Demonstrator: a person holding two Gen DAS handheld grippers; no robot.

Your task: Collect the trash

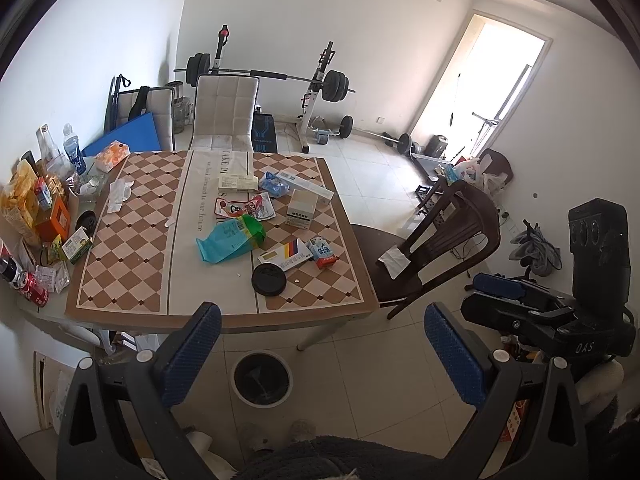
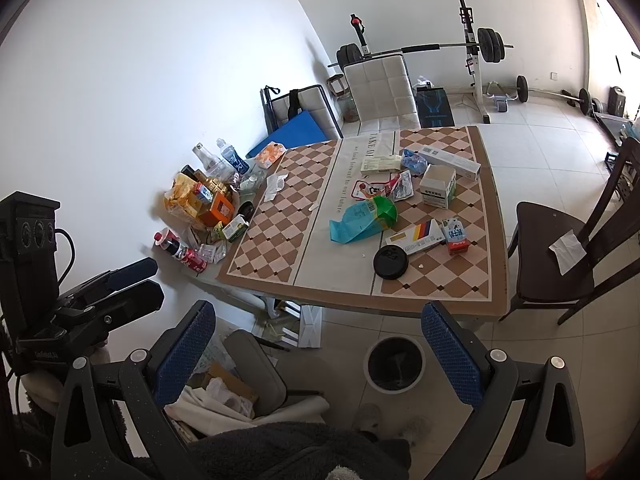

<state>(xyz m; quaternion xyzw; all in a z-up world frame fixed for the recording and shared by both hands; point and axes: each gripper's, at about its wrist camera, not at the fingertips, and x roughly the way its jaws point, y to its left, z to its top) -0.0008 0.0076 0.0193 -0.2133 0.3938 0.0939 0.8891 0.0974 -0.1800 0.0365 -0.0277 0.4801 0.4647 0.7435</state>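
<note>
Both my grippers, left gripper (image 1: 322, 344) and right gripper (image 2: 318, 342), stand wide and empty. Trash lies mid-frame on the table (image 1: 224, 316): teal bag (image 1: 230, 238), black lid (image 1: 269, 279). Bin (image 1: 262, 378) sits lower centre. Collection not yet begun; next, reach forward to nearest litter.

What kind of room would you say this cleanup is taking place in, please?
Probably a lived-in home room, part dining area, part gym: a table with a checked cover and scattered packaging, chairs around it, and a barbell rack by the far wall.
</note>
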